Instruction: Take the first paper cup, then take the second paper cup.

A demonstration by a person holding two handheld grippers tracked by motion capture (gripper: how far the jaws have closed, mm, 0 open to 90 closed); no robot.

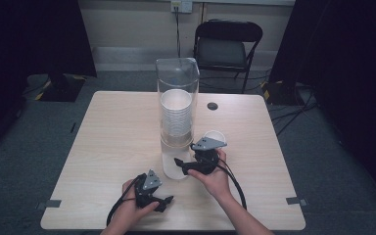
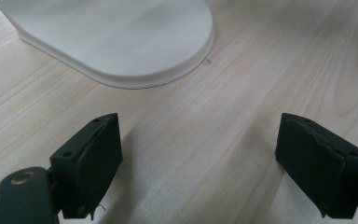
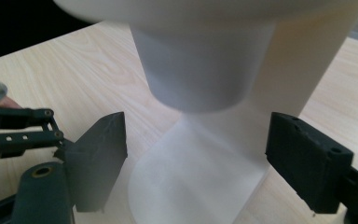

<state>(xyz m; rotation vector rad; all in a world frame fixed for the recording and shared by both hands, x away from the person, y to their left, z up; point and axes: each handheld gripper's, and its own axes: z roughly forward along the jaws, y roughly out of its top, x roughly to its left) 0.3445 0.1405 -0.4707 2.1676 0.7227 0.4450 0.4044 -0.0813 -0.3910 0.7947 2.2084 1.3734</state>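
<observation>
The right gripper point(image 1: 182, 163) has its fingers point(image 3: 98, 161) spread wide, pinching nothing. In the right gripper view they stand either side of the bottom of a white paper cup point(image 3: 193, 70) that hangs out of the cup dispenser point(image 1: 177, 117), without touching it. Beyond that cup rises the dispenser's white foot.

The left gripper point(image 1: 165, 199) also has its fingers point(image 2: 91, 163) spread apart with only bare bench between them. In the left gripper view they point low along the wood towards the rounded white base point(image 2: 121, 42) of the dispenser, which lies just beyond the tips.

From the high view, the dispenser is a tall clear tube standing at the middle of the wooden bench point(image 1: 112, 142), with a stack of white cups point(image 1: 176, 115) inside. The right hand point(image 1: 215, 178) holds its gripper just right of the tube's lower end; the left hand point(image 1: 134, 208) rests near the bench's near edge, left of it. A second white cup point(image 1: 214, 136) shows just behind the right gripper. Past the far edge stands a black folding chair point(image 1: 227, 46).
</observation>
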